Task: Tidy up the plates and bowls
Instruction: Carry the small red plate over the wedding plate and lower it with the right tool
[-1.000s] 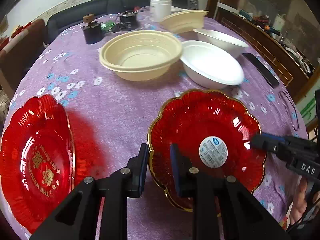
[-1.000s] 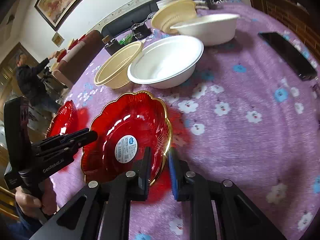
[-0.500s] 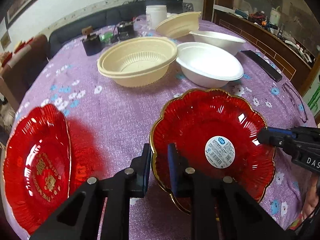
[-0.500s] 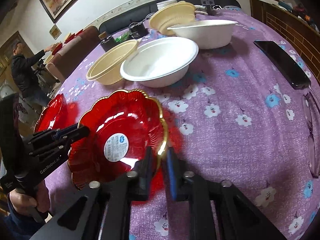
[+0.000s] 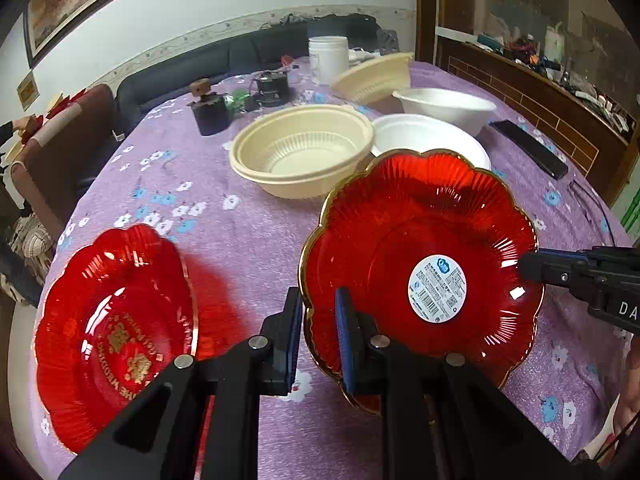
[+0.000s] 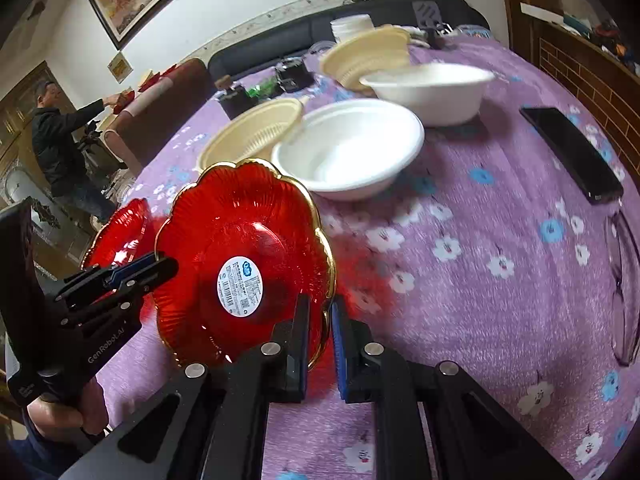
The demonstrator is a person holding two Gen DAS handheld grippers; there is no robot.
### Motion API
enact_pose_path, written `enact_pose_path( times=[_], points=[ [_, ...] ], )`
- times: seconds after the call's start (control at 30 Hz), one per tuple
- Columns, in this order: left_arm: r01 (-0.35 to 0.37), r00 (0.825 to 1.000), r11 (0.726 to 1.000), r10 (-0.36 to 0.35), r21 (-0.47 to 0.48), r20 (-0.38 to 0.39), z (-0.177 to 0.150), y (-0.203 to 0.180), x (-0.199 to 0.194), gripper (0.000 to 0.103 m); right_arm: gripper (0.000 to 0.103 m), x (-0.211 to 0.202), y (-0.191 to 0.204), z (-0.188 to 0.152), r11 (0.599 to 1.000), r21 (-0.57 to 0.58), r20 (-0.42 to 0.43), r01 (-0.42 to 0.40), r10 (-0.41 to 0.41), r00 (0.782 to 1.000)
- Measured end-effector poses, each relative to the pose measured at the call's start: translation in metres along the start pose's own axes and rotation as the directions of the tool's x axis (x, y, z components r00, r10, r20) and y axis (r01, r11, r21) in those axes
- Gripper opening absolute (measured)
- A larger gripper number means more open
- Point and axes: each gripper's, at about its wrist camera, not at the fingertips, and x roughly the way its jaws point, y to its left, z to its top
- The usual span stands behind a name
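Observation:
A red scalloped plate [image 5: 424, 240] with a gold rim and a round white sticker hangs tilted above the purple tablecloth. My left gripper [image 5: 319, 302] is shut on its near-left rim. Across the plate, my right gripper [image 5: 530, 267] pinches the opposite rim. In the right wrist view the same red plate [image 6: 244, 240] has its edge clamped in my right gripper [image 6: 320, 310], and my left gripper [image 6: 168, 267] grips the far side. A second red plate [image 5: 116, 320] with gold lettering lies flat on the table to the left, partly hidden behind the held plate [image 6: 120, 236].
Behind the plate stand a cream bowl [image 5: 300, 156], two white bowls [image 5: 424, 136] [image 5: 444, 106] and a tilted cream bowl [image 5: 372, 76]. A white jar [image 5: 328, 58] and dark small items sit at the back. A phone [image 6: 572, 152] and glasses [image 6: 624, 288] lie at right. A person [image 6: 60, 148] stands far left.
Both pairs of jaws narrowed onto the plate's rim. The plate with the sticker came up off the cloth and tilted, and now covers part of the white bowl behind it.

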Motion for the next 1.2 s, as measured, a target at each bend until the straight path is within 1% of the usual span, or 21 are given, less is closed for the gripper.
enact_pose_path(
  times=[0.23,0.43,0.67,1.0,1.2],
  points=[
    [-0.005,0.999,0.999,0.006,-0.036,0.046,0.004,0.016,-0.02,0.016,0.011,-0.009,0.018,0.012,1.0,-0.023,0.02,-0.02,0.021,1.0],
    [-0.029,0.996,0.996,0.036,-0.086,0.081,0.004,0.04,-0.038,0.016,0.011,-0.008,0.044,0.023,0.997,-0.062,0.019,-0.056,0.057,0.998],
    [-0.07,0.991,0.986,0.087,-0.153,0.104,-0.002,0.076,-0.056,0.016,0.012,0.006,0.078,0.034,0.989,-0.099,-0.002,-0.106,0.107,0.994],
    [-0.129,0.984,0.959,0.156,-0.252,0.089,-0.021,0.129,-0.066,0.016,0.012,0.031,0.132,0.048,0.975,-0.168,-0.036,-0.148,0.144,0.989],
    [-0.165,0.979,0.935,0.193,-0.313,0.06,-0.032,0.16,-0.063,0.016,0.012,0.063,0.165,0.053,0.965,-0.209,-0.082,-0.156,0.141,0.987]
  ],
)
